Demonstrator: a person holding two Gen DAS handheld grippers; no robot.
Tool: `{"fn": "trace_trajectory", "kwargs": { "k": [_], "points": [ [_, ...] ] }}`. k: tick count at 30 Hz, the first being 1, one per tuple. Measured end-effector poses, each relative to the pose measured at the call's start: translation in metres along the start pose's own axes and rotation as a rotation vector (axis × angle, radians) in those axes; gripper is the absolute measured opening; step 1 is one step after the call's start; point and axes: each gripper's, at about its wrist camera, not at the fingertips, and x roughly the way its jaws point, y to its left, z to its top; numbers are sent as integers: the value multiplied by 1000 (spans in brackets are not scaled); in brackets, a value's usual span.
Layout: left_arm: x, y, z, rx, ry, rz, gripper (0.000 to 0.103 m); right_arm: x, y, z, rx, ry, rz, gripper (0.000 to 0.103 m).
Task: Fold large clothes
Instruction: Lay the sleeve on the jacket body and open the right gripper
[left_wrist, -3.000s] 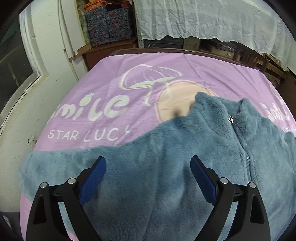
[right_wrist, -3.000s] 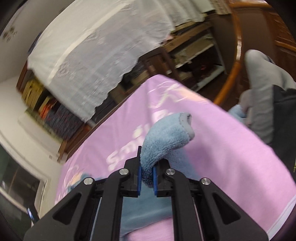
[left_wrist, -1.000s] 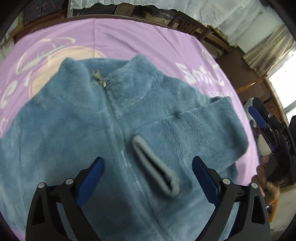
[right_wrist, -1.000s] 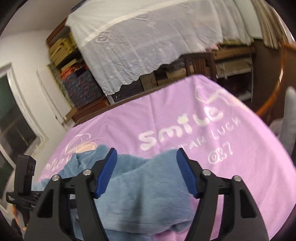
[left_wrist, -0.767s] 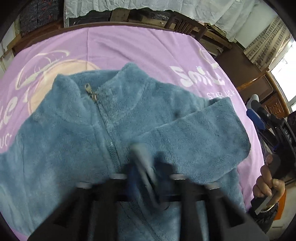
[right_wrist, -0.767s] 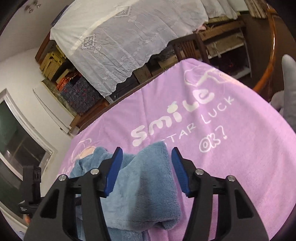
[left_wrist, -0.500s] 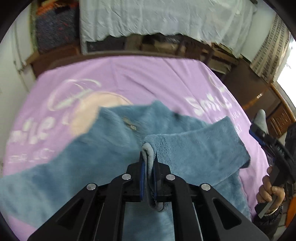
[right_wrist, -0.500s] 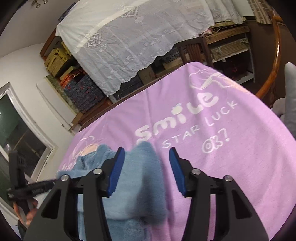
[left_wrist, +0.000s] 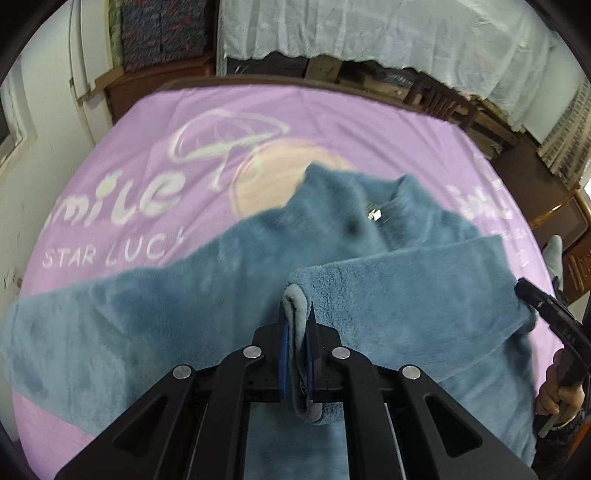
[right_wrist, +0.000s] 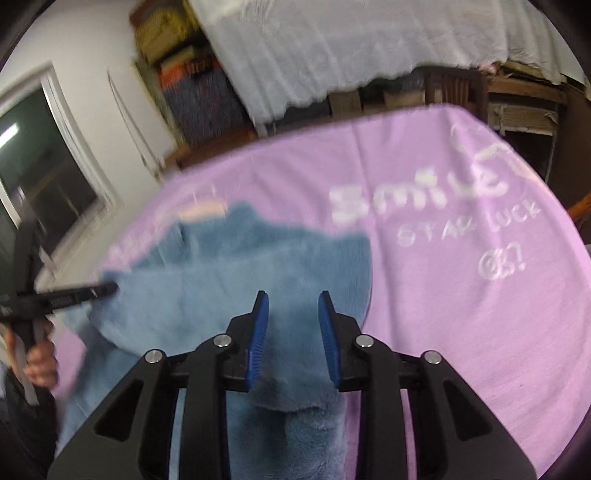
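Observation:
A blue fleece zip jacket (left_wrist: 155, 317) lies front up on the purple printed cloth (left_wrist: 332, 125) that covers the table. Its right sleeve (left_wrist: 413, 299) is folded across the chest. My left gripper (left_wrist: 297, 332) is shut on that sleeve's grey cuff (left_wrist: 295, 306) and holds it above the jacket front. My right gripper (right_wrist: 292, 314) is open, its blue pads (right_wrist: 260, 325) either side of the fleece at the folded sleeve's outer end (right_wrist: 295, 369), gripping nothing. It also shows at the right edge of the left wrist view (left_wrist: 521, 286). The jacket's left sleeve (left_wrist: 55, 332) lies spread out.
The purple cloth (right_wrist: 461, 258) carries white "smile STAR LUCK" print. Behind the table stand shelves under a white lace cover (left_wrist: 369, 29), stacked boxes (left_wrist: 162, 33) and a wooden chair (right_wrist: 450, 88). A white wall and window (right_wrist: 44, 155) are on the left.
My left gripper closed on the grey cuff and lifted it, pulling the sleeve toward the jacket's middle. My right gripper let go of the sleeve earlier and has narrowed over its outer end.

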Motion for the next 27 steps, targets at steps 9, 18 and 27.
{"fn": "trace_trajectory", "kwargs": {
  "k": [9, 18, 27],
  "points": [
    [11, 7, 1, 13, -10, 53, 19, 21, 1, -8, -40, 92, -63, 26],
    [-25, -11, 5, 48, -116, 47, 53, 28, -14, 43, 95, 36, -39, 28],
    [26, -47, -10, 190, -54, 109, 57, 54, -27, 45, 118, 92, -33, 27]
  ]
}}
